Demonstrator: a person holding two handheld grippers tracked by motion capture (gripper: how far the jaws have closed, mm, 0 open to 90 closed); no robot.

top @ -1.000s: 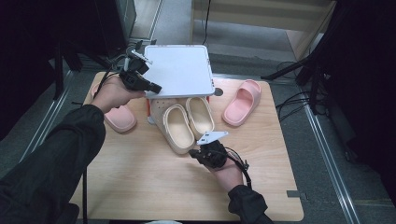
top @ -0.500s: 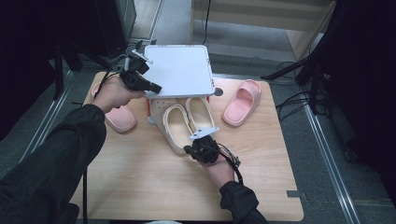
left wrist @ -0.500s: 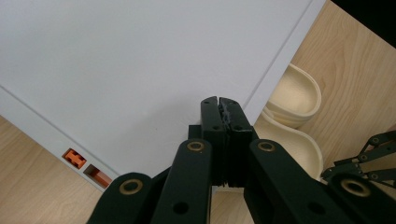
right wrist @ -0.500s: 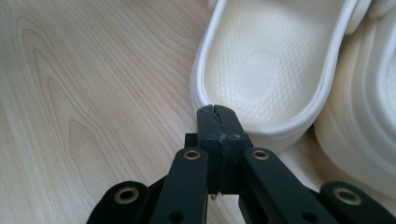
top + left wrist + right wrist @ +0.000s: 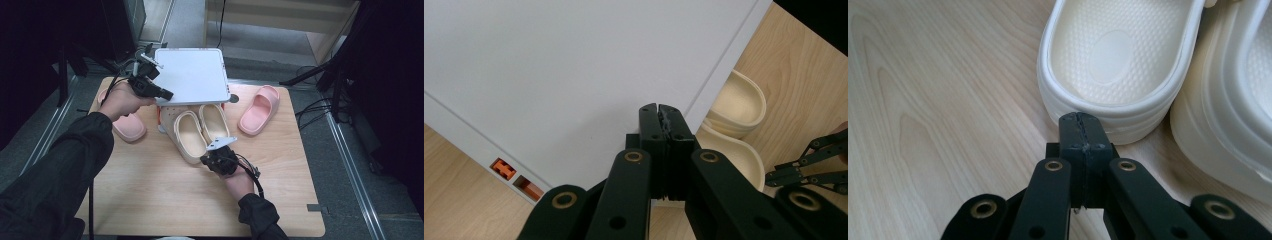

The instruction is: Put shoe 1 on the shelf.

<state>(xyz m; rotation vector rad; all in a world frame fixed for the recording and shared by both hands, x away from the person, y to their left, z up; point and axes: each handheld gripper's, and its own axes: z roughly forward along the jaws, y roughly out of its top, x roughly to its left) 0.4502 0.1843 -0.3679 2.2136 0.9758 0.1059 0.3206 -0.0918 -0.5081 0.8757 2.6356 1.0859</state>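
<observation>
while the left gripper [image 5: 167, 94] has kept its place at the near left corner of the white shoe rack [image 5: 192, 75], the right gripper [image 5: 207, 158] has crept forward over the last second, from a little behind the cream clogs to the heel of the left cream clog [image 5: 187, 135]. judged from this, the work in hand is to nudge the pair deeper beneath the rack, and the push is about to begin or has just begun. fingers of the right gripper [image 5: 1080, 131] are pressed together with nothing between them, their joined tip at, perhaps touching, the ribbed heel wall of that clog [image 5: 1113, 65]; the right cream clog [image 5: 215, 122] lies just beside it. fingers of the left gripper [image 5: 659, 120] are likewise closed on nothing and lie against the white top of the rack [image 5: 564, 70] near its edge, seemingly steadying it. two pink slippers, one at the left [image 5: 127, 125] and one at the right [image 5: 257, 109], rest well apart on the wooden table [image 5: 150, 195].
</observation>
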